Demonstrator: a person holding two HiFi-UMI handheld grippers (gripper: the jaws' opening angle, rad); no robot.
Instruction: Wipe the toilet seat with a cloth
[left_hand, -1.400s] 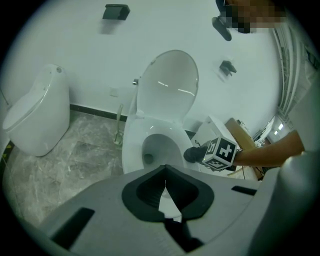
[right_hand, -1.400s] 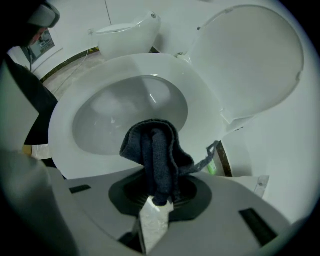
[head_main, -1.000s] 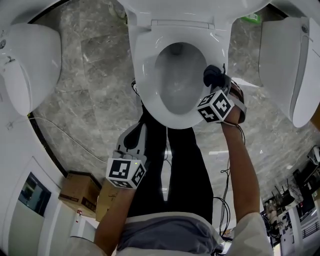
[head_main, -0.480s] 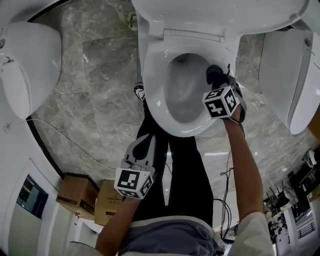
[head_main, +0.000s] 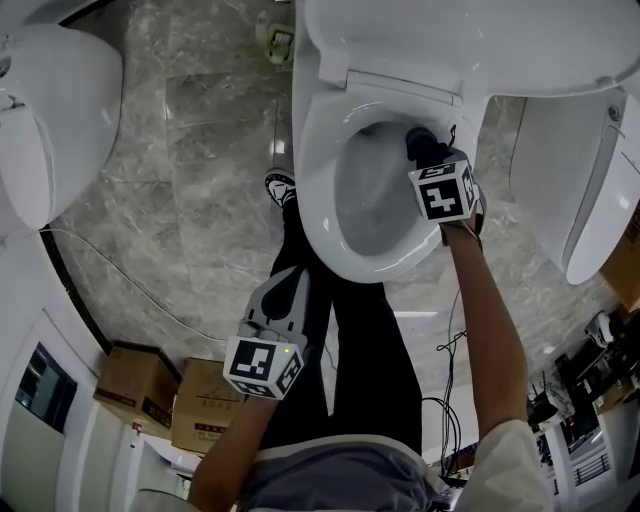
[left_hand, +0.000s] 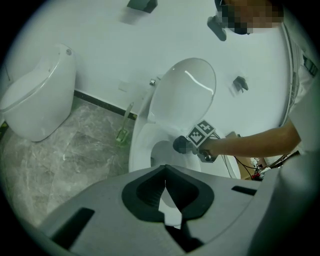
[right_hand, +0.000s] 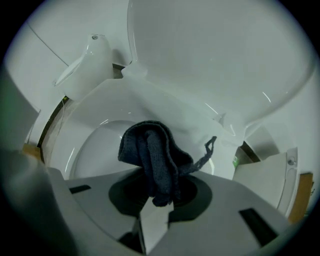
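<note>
Right gripper view is showing the dark cloth (right_hand: 152, 160) bunching into a thick wad against the rear curve of the toilet seat (right_hand: 90, 112), just in front of the hinge; whether it is actually pressing on the seat or hovering just above it, I cannot tell. The right gripper (right_hand: 156, 202) is clamping its jaws on the cloth's gathered end, leaving the loose bulk sticking out ahead of the tips, presumably so that soft fabric rather than hard plastic is meeting the seat. A thin loop of the cloth is trailing off to one side. The gripper is pointing down onto the seat's rear right stretch (a sensible angle for dragging the wad along the ring). The lid (right_hand: 215, 55) is standing raised behind the seat, which is leaving the whole ring bare for wiping. The left gripper (left_hand: 165, 192) is hanging well back from the seat's front edge, near the person's legs, with its jaws together and nothing between them; judging by that, it is staying out of the way because one hand is enough for this job. Two other toilets are flanking the seat, one (head_main: 40, 120) well off to its left and one (head_main: 590, 180) close on its right, and cardboard boxes (head_main: 140, 385) are sitting far from the seat, behind the person.
</note>
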